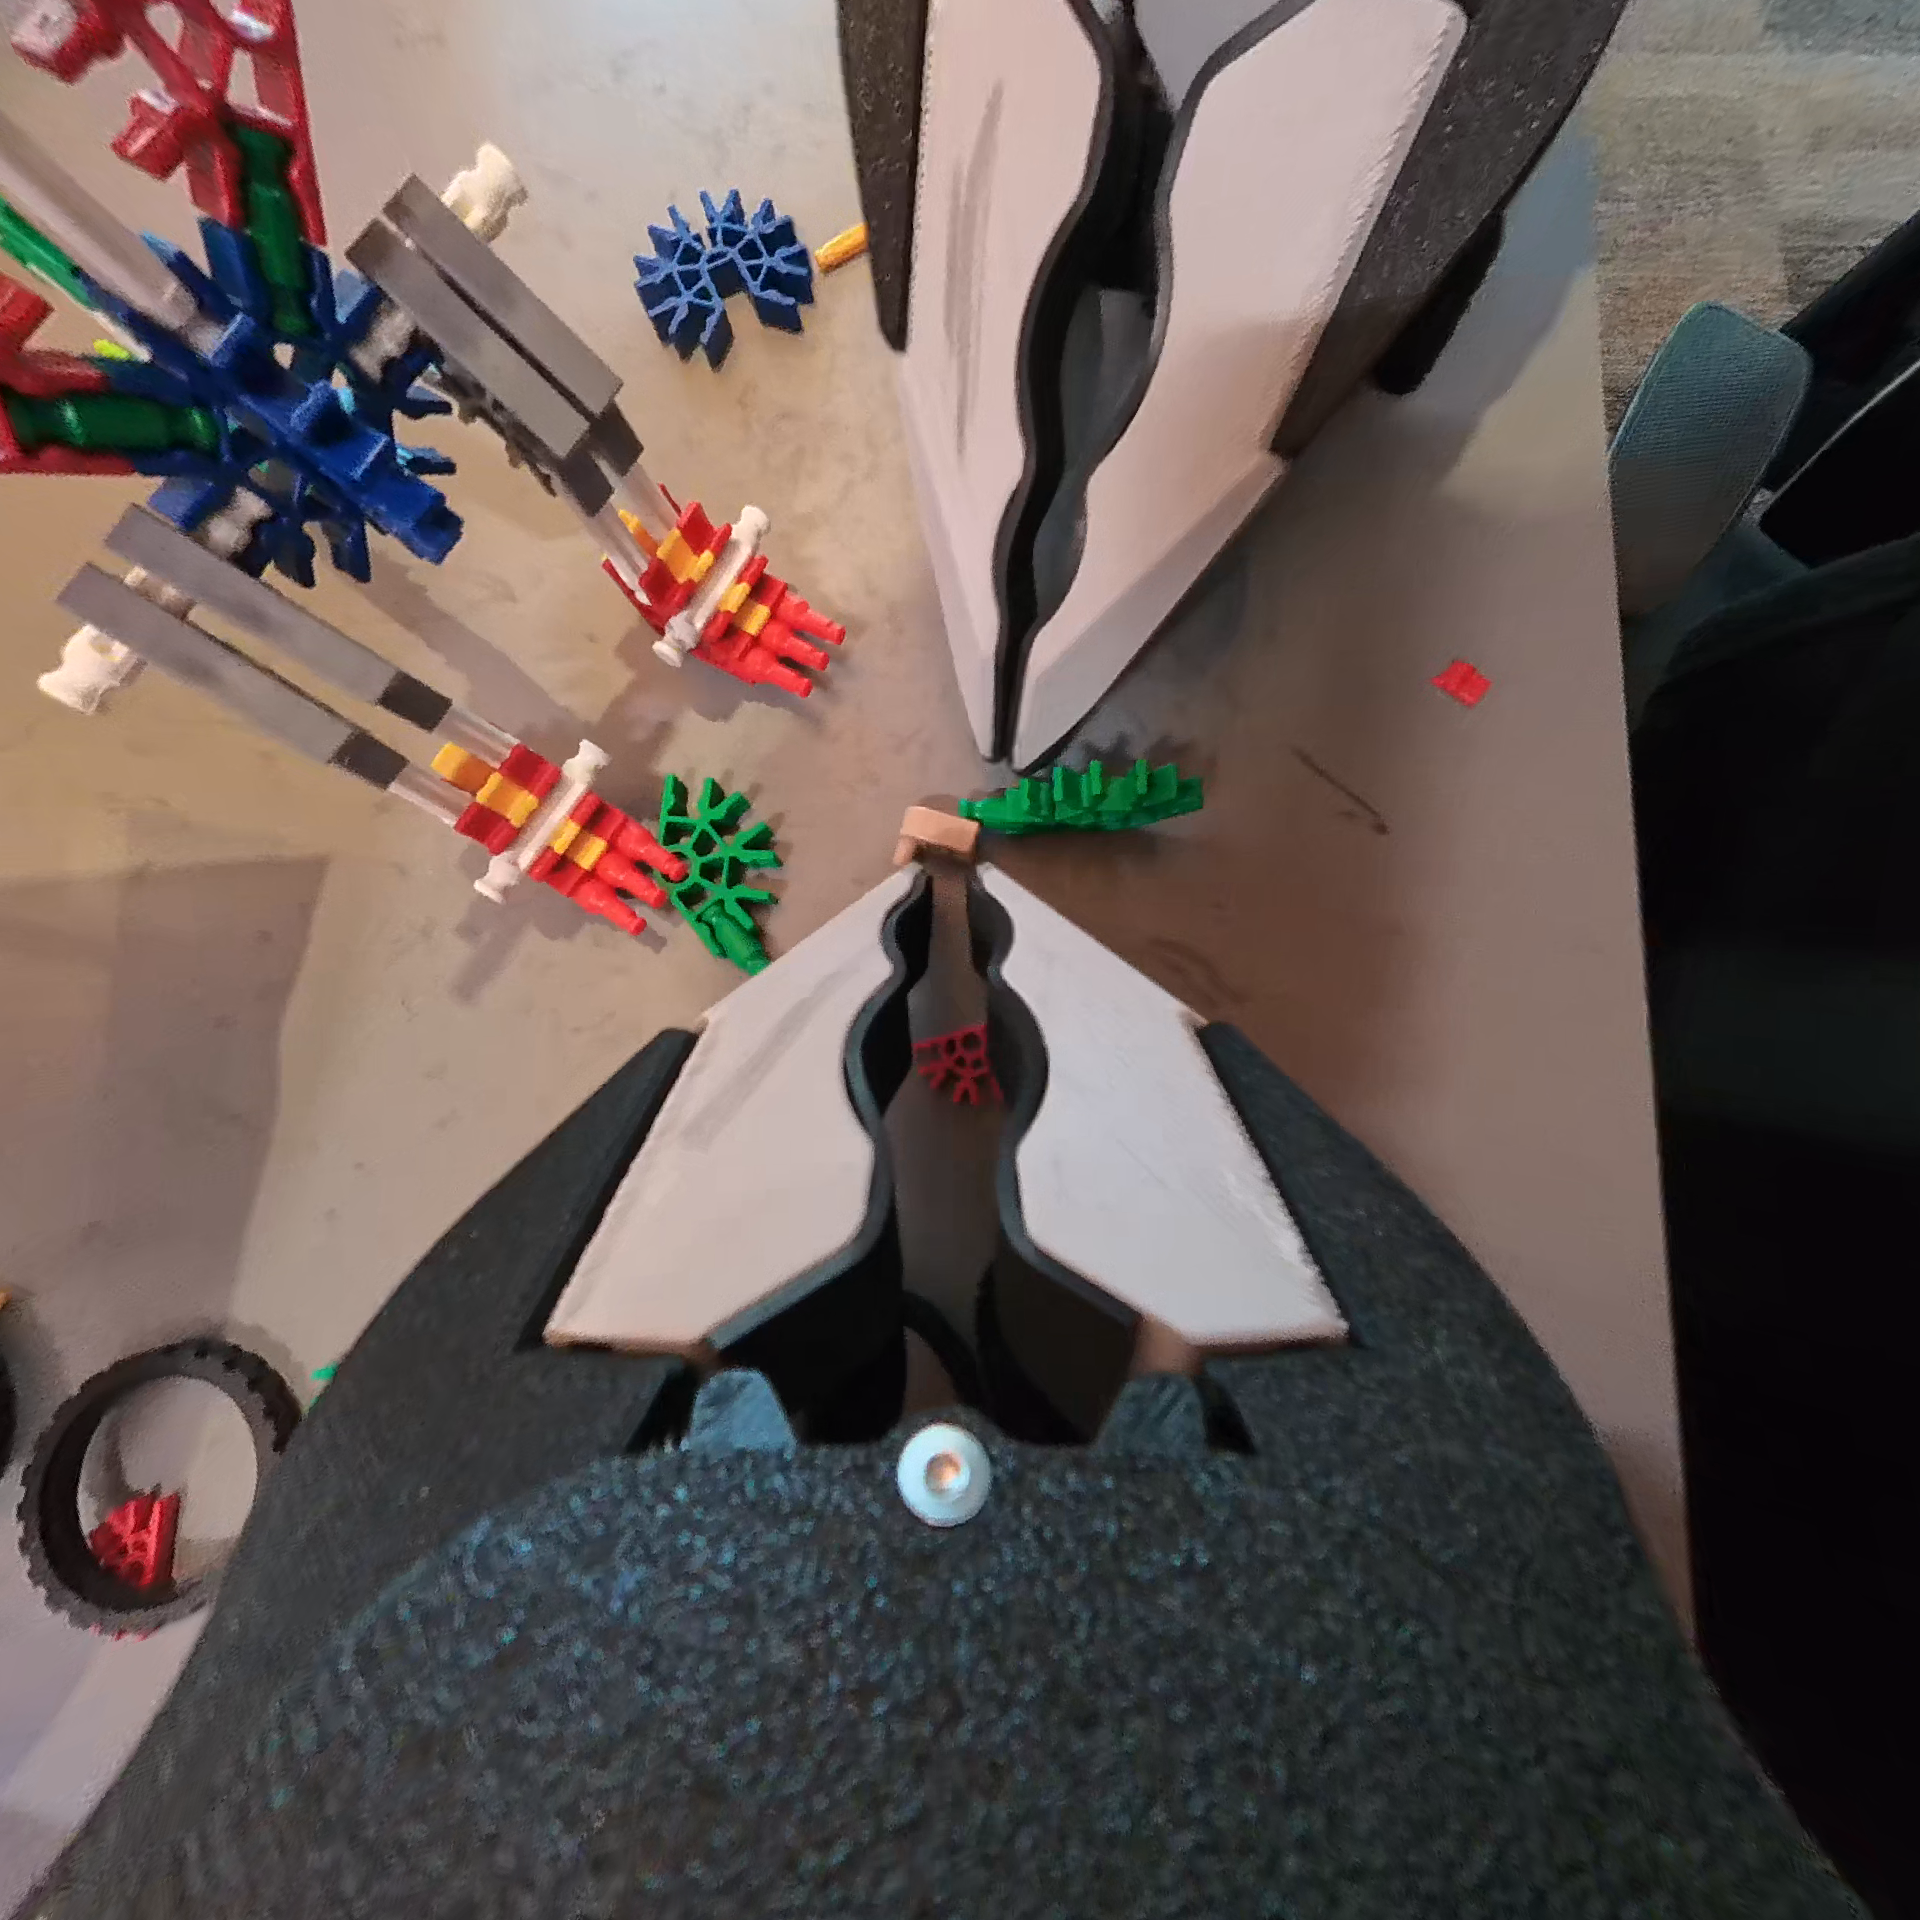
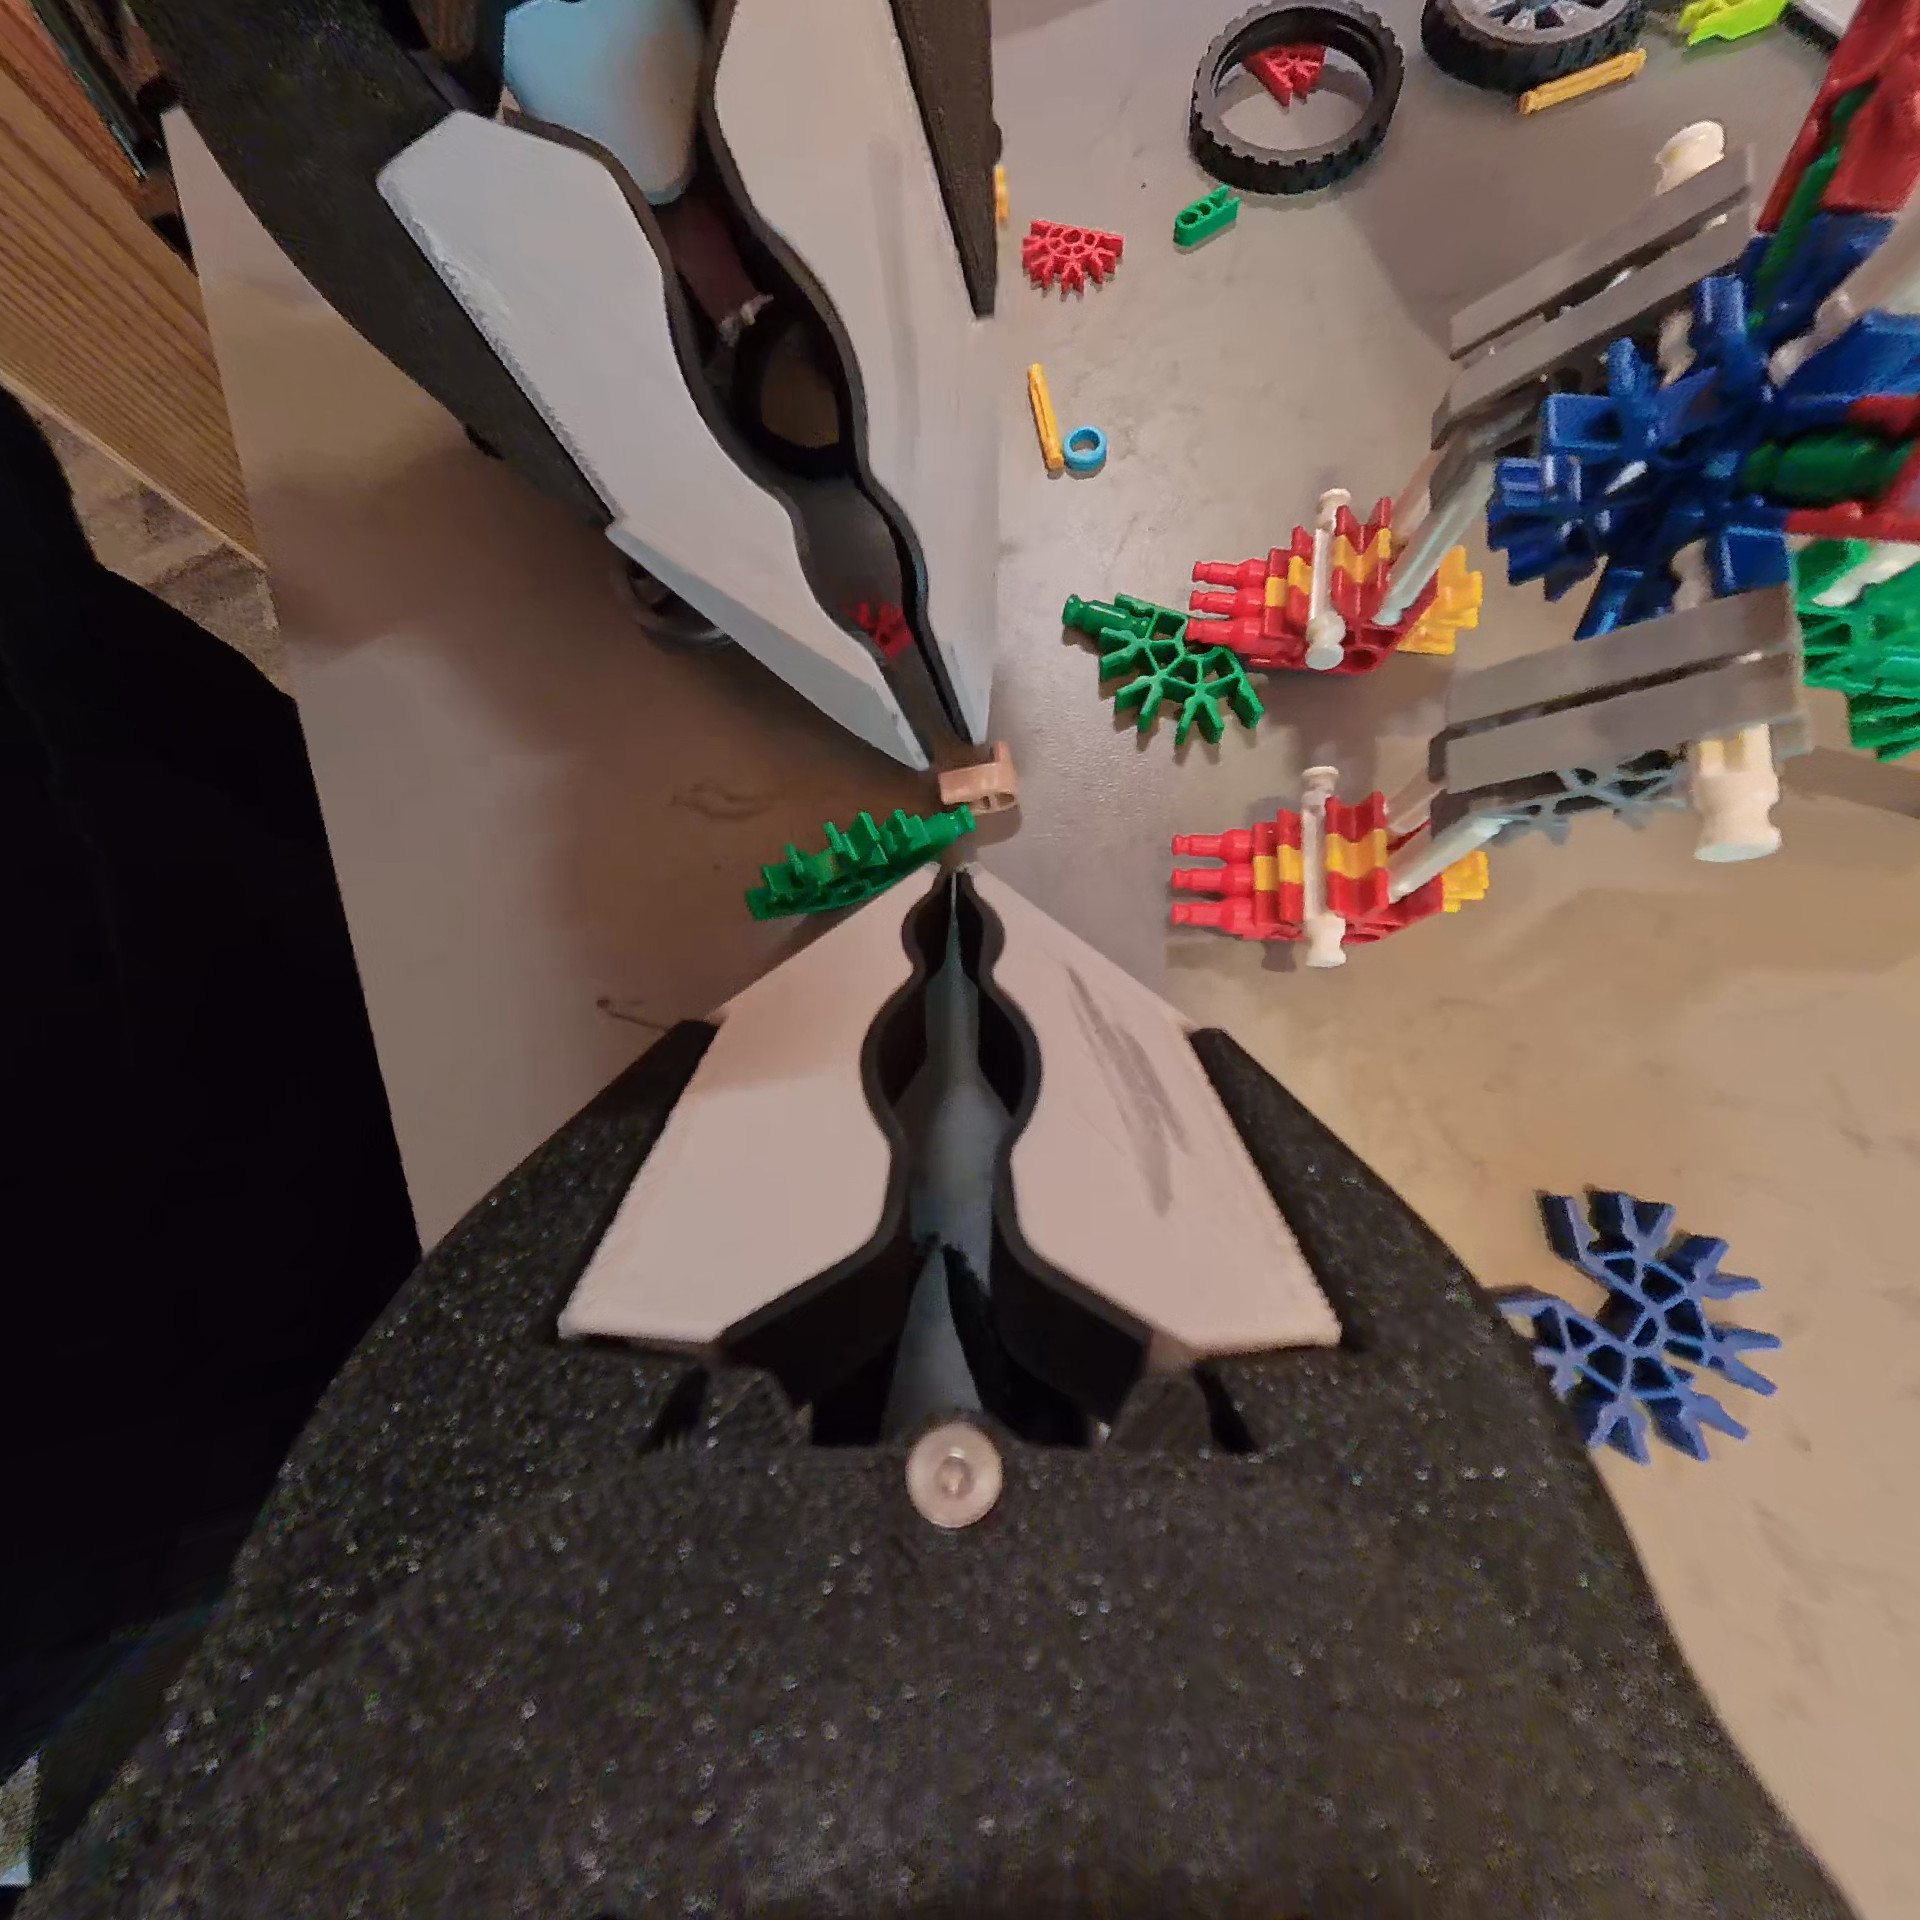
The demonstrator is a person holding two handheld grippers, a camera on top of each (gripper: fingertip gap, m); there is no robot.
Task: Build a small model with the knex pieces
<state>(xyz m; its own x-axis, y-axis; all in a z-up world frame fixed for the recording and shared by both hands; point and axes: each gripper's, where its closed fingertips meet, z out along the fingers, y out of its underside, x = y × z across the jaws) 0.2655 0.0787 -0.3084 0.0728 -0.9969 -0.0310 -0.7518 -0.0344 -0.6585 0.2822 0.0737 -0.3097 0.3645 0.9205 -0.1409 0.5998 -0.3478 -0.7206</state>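
Our left gripper (image 1: 940,868) pinches a small tan plastic clip (image 1: 937,834) while our right gripper (image 2: 958,871) clamps a flat green toothed connector (image 2: 857,864), tips nearly touching above the beige tabletop (image 1: 416,1091), seemingly aligning both pieces.

A small tan clip (image 1: 937,834) was pinched at the left gripper (image 1: 943,871) tips, touching a green connector (image 1: 1081,802) tilted beside the right gripper (image 2: 957,871).

Each hand-held gripper, left (image 1: 940,868) and right (image 2: 956,868), has pale grey fingers on speckled black bodies. A tan clip (image 1: 935,831) meets a green connector (image 1: 1081,800). Blue snowflake pieces (image 2: 1642,1330) lie on the mottled beige tabletop (image 1: 312,1039).
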